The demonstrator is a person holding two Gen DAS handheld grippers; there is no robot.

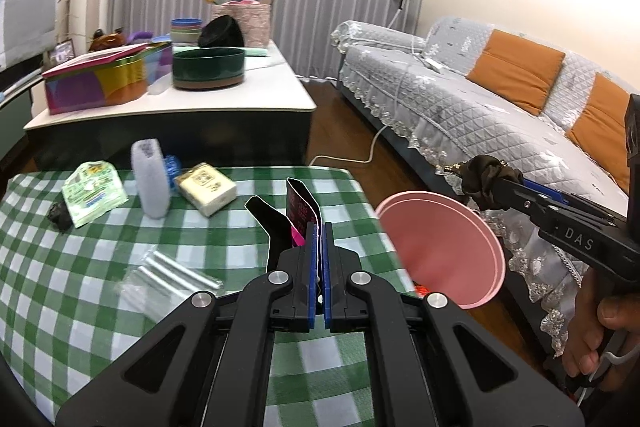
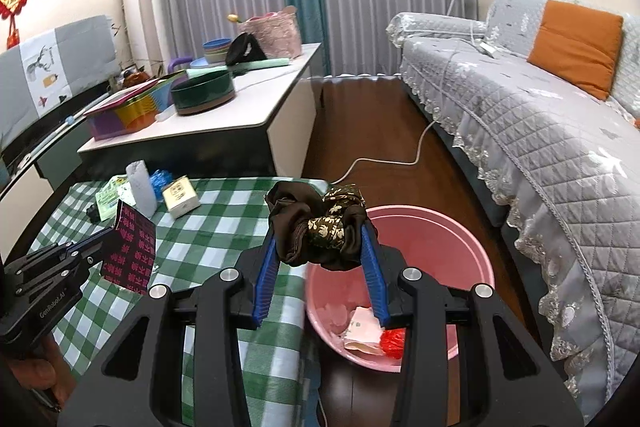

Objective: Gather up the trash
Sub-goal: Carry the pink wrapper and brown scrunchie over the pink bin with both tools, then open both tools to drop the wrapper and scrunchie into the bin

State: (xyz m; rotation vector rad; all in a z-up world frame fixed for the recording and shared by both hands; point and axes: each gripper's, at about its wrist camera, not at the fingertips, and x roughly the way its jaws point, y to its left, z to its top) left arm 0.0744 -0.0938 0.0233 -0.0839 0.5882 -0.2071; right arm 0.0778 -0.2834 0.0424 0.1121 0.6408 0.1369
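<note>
Nearest to me, my left gripper (image 1: 319,227) has its blue ribbed pads pressed together on a thin black wrapper (image 1: 299,215), glossy, creased, printed with pink characters; it stands upright out of the tips, over the checked cloth. My right gripper (image 2: 323,239) pinches a dark brown scrunchie (image 2: 320,227), soft satin bunched in folds with a gold-flowered band, squeezed between half-spread pads. That hand slopes downward, the scrunchie hanging above the near rim of the pink plastic bin (image 2: 476,255), round and smooth, with paper scraps and something red at its bottom. In the left view I see a hand (image 1: 596,343) wrapped around the right handle. The bin stands on the wood floor just beside the table (image 1: 60,291), whose green-and-white gingham is slightly wrinkled. Farther on the cloth lie a clear crinkled plastic bag (image 1: 168,279), a green packet (image 1: 94,193), a pale grey pouch (image 1: 150,179) standing upright and a small cream box (image 1: 206,189). Beyond, a quilted grey sofa (image 1: 460,107) with orange cushions.
</note>
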